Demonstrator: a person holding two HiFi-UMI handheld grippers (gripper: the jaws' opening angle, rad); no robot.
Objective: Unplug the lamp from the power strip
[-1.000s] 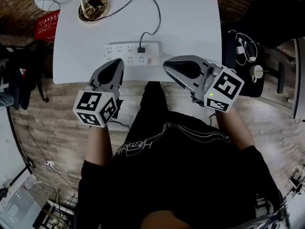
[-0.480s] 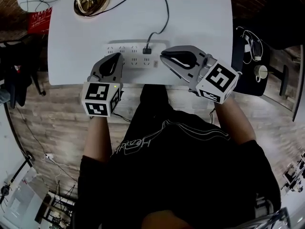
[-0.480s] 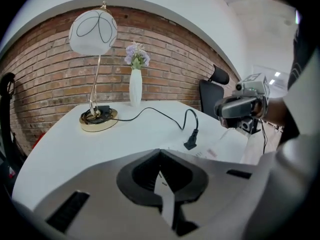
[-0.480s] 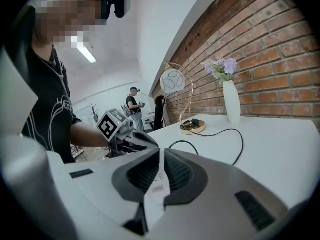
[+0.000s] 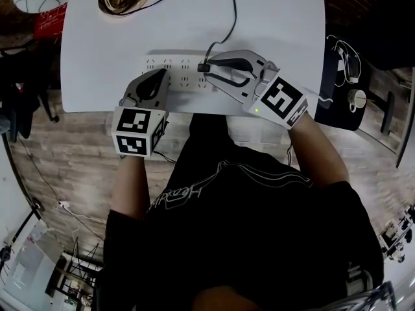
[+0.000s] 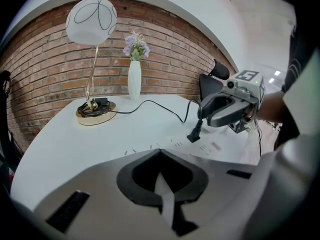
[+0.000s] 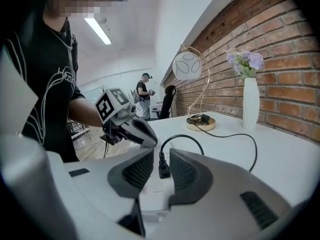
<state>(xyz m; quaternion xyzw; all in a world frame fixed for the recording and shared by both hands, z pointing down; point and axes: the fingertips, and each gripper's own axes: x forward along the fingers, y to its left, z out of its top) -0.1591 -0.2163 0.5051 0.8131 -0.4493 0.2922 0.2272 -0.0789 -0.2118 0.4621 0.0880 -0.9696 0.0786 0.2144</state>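
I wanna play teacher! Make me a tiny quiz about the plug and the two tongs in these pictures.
1. True or false: the black plug sits in the power strip.
2. What stands between the open jaws of the right tongs? A) a spoon B) the black plug C) a banana
3. Fill the gap: the jaws of the left tongs are ____ (open or shut).
Key: 1 true; 2 B; 3 shut.
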